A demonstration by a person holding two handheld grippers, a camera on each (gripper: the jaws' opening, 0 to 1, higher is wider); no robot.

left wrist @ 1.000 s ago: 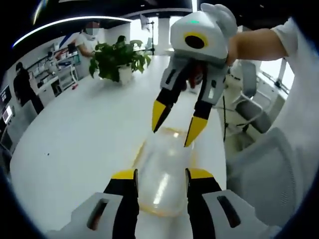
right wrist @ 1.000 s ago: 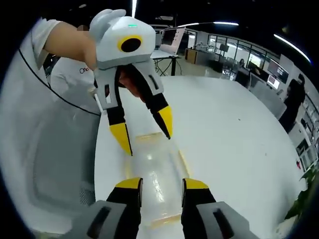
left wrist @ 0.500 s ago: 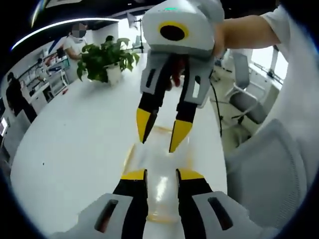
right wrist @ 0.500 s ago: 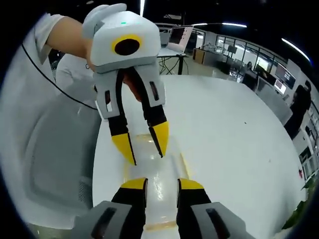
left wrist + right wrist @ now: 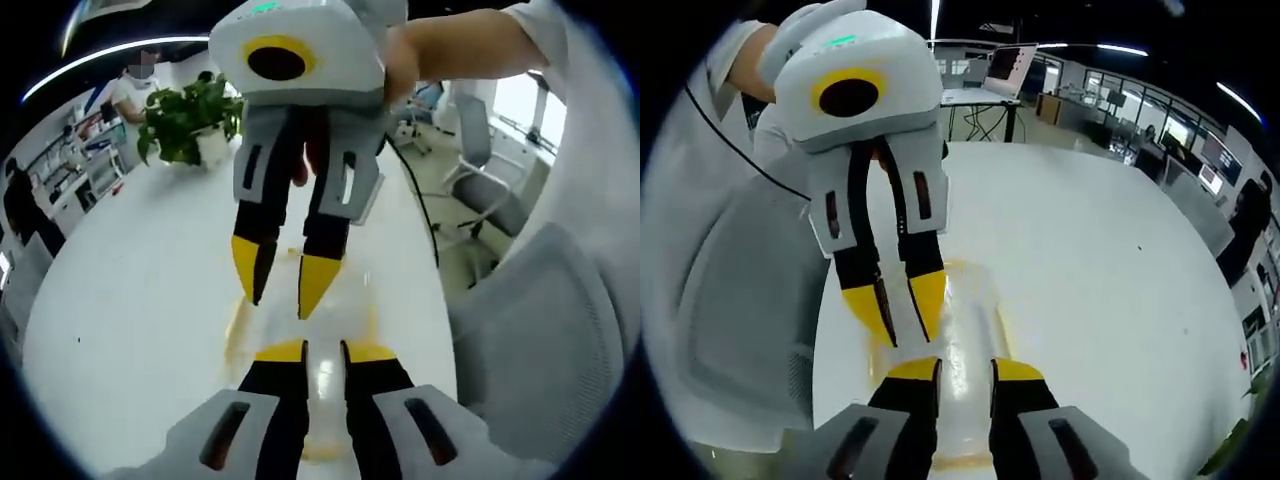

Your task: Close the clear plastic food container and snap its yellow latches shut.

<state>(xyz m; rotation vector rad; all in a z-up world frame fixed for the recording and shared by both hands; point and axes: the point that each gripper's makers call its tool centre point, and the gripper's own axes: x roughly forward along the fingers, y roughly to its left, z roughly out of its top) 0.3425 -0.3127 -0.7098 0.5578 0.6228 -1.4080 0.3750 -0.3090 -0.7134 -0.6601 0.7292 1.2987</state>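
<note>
Container [image 5: 322, 380] bracketed end to end on white table [image 5: 130, 300], lid seemingly down.

Left gripper [image 5: 322, 352] and right gripper [image 5: 964, 368] were held facing, jaws narrowed to a slim gap over opposite ends, probably to press the yellow latches; contact could not be told.

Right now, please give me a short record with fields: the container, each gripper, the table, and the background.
container: clear plastic food container with yellow edges, lying on the table, lid down
left gripper: jaws close together over the container
right gripper: jaws close together over the container, facing the left one
contact: cannot tell whether either gripper is pinching a latch
table: white table
background: potted plant, office chair
</note>
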